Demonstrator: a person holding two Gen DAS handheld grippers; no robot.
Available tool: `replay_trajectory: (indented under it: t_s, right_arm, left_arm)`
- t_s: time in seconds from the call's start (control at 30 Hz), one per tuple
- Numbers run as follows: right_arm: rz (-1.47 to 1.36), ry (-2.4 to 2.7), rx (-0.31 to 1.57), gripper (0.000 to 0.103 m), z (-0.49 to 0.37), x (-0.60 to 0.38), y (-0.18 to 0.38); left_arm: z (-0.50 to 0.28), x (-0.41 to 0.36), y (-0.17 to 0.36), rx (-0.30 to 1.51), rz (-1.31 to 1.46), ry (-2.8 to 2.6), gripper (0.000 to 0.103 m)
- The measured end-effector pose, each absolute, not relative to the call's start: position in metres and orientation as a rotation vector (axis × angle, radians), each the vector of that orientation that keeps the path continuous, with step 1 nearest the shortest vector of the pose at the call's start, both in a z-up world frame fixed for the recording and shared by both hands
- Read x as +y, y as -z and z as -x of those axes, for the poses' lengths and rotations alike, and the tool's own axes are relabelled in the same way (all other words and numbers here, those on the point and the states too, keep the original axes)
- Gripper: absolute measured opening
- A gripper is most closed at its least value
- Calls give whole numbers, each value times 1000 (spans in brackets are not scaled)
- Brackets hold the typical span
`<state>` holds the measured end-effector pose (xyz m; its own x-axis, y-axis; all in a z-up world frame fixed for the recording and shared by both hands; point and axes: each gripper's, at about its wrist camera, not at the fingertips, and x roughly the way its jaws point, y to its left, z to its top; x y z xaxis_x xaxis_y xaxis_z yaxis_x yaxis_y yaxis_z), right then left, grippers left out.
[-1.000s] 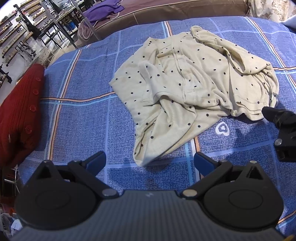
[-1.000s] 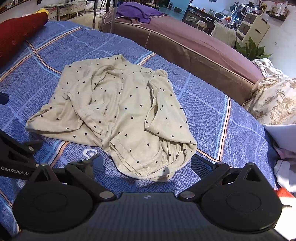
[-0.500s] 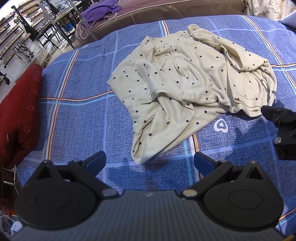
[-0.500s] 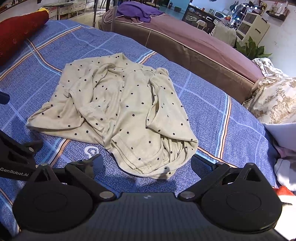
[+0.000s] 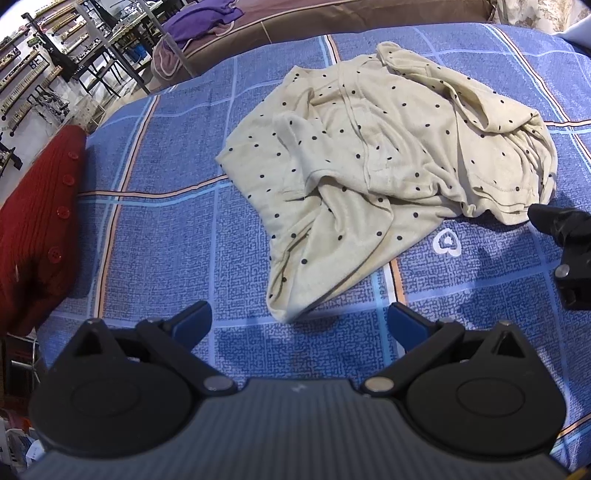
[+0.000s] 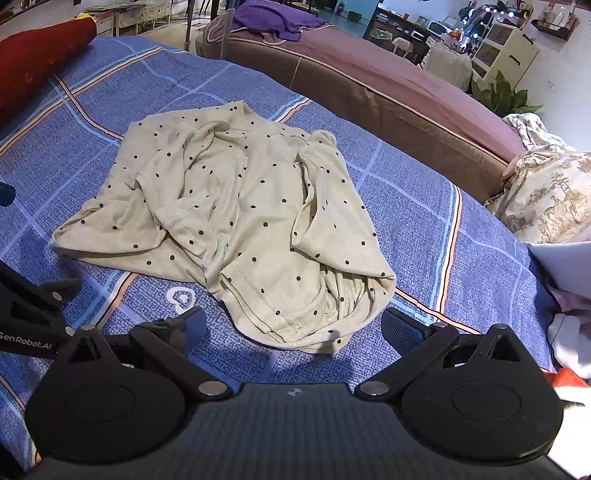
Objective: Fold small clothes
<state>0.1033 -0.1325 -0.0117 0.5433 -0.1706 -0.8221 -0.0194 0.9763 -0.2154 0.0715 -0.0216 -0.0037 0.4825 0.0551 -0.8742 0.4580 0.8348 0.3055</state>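
A crumpled cream garment with black dots point(image 5: 376, 162) lies on the blue plaid bedspread point(image 5: 166, 236); it also shows in the right wrist view point(image 6: 236, 221). My left gripper point(image 5: 299, 321) is open and empty, just short of the garment's near corner. My right gripper point(image 6: 291, 330) is open and empty, its fingers on either side of the garment's near hem, above it. The right gripper's body shows at the right edge of the left wrist view point(image 5: 569, 254).
A red knitted item with buttons point(image 5: 33, 221) lies at the bed's left edge. A brown bed with a purple cloth point(image 6: 280, 20) stands beyond. A patterned pillow point(image 6: 546, 195) and white cloth point(image 6: 569, 280) lie to the right.
Both grippers have moved a little closer to the garment. The garment has not moved and both grippers stay open.
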Motion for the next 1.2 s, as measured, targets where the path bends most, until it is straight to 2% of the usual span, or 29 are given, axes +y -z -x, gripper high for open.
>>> replay_trajectory:
  t_s: [0.87,1.03,1.2]
  right_arm:
    - [206,84,972,103,-106,-129,15]
    - [184,56,815,103,-92,-131,12]
    - [92,-42,632,103,-64,-143,19]
  left_arm:
    - [-79,-6,11,1049,-538,229,103]
    - [-80,6,15,1009,-466,284,103]
    - [-70,29,18,870,-341,369,103]
